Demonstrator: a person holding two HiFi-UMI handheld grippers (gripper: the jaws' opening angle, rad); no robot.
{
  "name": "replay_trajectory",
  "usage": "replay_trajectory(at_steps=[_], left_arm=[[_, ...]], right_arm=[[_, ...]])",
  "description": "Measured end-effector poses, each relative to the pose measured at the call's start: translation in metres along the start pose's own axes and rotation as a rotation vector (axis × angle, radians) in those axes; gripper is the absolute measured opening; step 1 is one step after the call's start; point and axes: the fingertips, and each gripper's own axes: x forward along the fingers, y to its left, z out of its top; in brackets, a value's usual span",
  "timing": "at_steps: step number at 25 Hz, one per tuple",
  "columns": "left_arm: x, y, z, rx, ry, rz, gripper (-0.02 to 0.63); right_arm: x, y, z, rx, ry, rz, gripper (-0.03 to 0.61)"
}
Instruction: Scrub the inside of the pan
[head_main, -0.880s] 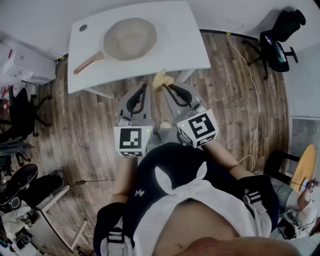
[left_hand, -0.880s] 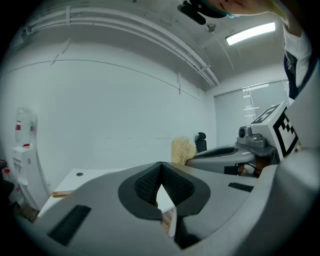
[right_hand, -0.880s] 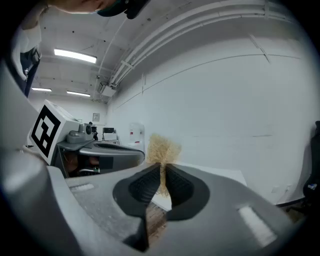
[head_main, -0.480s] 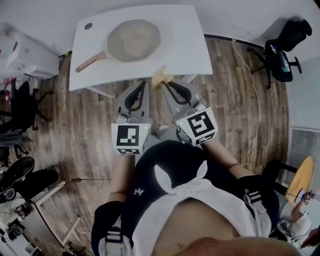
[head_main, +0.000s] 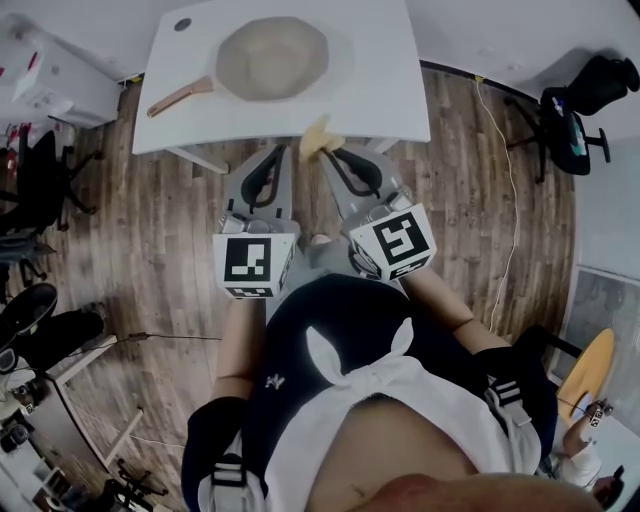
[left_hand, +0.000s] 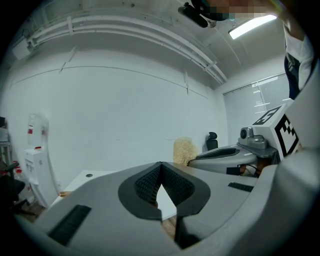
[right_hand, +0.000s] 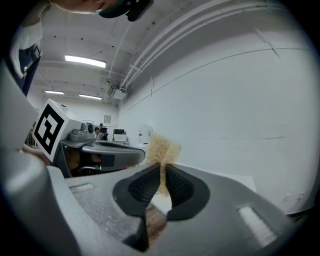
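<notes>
Head view: round beige pan with wooden handle (head_main: 272, 57) on white counter (head_main: 385, 80), well ahead of both grippers. Left gripper view: left gripper (left_hand: 161, 169) fingers pressed together, empty. Right gripper view: right gripper (right_hand: 163, 172) fingers clamped on pale fibrous scrubber (right_hand: 161, 149). Best to reach over the rim, press lightly, circle inside. No legible writing, only square marker patterns.
</notes>
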Motion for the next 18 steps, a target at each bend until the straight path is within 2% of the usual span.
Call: replay_trajectory(at_steps=[7, 18], left_arm=[[0.002, 0.029, -0.006, -0.008, 0.005, -0.021, 0.000], [0.033, 0.116, -0.023, -0.066, 0.040, -0.077, 0.000]], right_arm=[[0.030, 0.010, -0.001, -0.006, 0.014, -0.008, 0.029], [0.115, 0.014, 0.007, -0.052, 0.070, -0.038, 0.029]])
